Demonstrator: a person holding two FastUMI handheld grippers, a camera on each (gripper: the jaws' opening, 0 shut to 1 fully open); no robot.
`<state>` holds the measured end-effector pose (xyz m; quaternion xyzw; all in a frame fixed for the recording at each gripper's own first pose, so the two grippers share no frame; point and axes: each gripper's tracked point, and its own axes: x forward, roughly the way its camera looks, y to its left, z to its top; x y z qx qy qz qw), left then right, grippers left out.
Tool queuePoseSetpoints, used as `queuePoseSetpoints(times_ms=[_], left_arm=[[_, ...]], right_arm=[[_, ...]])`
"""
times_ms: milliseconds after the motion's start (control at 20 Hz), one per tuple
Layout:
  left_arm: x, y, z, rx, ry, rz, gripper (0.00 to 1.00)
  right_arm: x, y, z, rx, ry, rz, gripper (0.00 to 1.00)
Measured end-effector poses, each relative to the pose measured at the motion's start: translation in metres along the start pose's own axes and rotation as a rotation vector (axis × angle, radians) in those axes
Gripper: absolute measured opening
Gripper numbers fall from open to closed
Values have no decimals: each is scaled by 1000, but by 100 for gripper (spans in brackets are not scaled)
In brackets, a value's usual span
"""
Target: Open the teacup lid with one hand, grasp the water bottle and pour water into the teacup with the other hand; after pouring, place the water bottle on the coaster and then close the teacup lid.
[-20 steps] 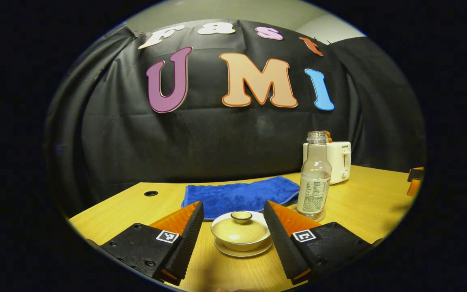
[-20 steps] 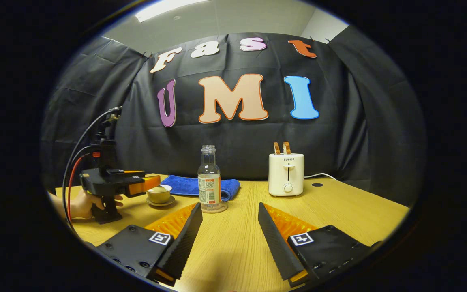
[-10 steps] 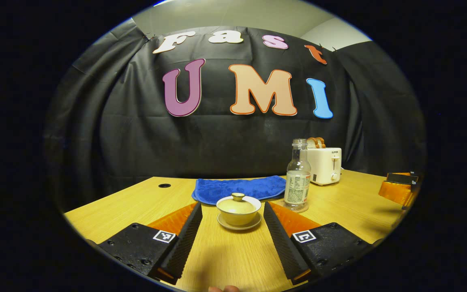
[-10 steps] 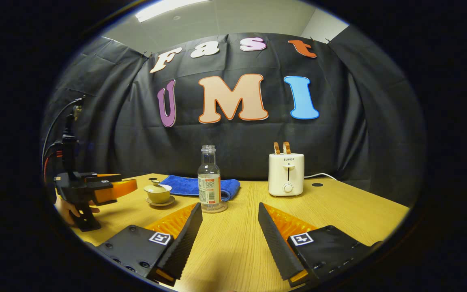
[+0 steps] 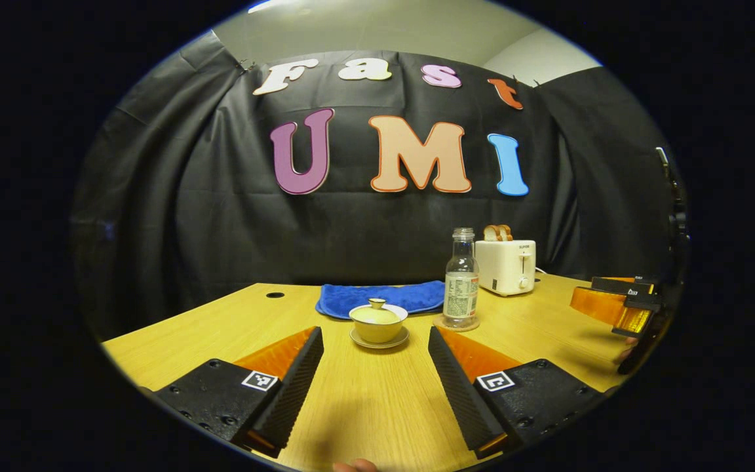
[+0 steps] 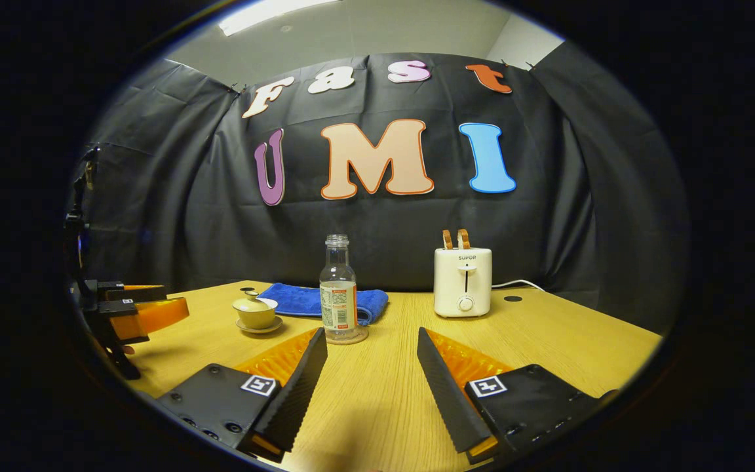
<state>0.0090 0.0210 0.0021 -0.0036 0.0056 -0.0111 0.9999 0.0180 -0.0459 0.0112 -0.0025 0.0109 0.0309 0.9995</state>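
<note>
Left gripper (image 5: 372, 380) stands with its jaws wide apart and empty, low over the counter (image 5: 364, 406), well short of the teacup (image 5: 378, 324). Against the views from a second ago it has backed away: the teacup then sat between its fingers and now lies clear ahead of them.

Teacup rests on its saucer (image 5: 379, 340) with the lid (image 5: 377, 311) seated, knob up. Just to its right the water bottle (image 6: 338, 288) stands upright on the coaster (image 6: 346, 339), uncapped; how much water it holds cannot be told. Behind both lies a folded blue towel (image 5: 384, 298), and farther right a white toaster (image 6: 463, 280) with bread in its slots.

Right gripper (image 6: 371, 380) is likewise spread and empty, aimed roughly at the bottle but apart from it, in the same place as a second ago.

Assessment: lid closed, bottle on the coaster and the left gripper retreating together suggest the sequence is finished. Whether water was poured cannot be confirmed, as the lid hides the cup's contents.
</note>
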Motion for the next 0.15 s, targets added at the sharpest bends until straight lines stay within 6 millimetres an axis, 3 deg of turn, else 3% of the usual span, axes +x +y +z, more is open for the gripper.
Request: queuePoseSetpoints(times_ms=[150], left_arm=[[0,-2,-1,0,2,-1,94]], right_arm=[[-1,0,0,0,0,0,90]])
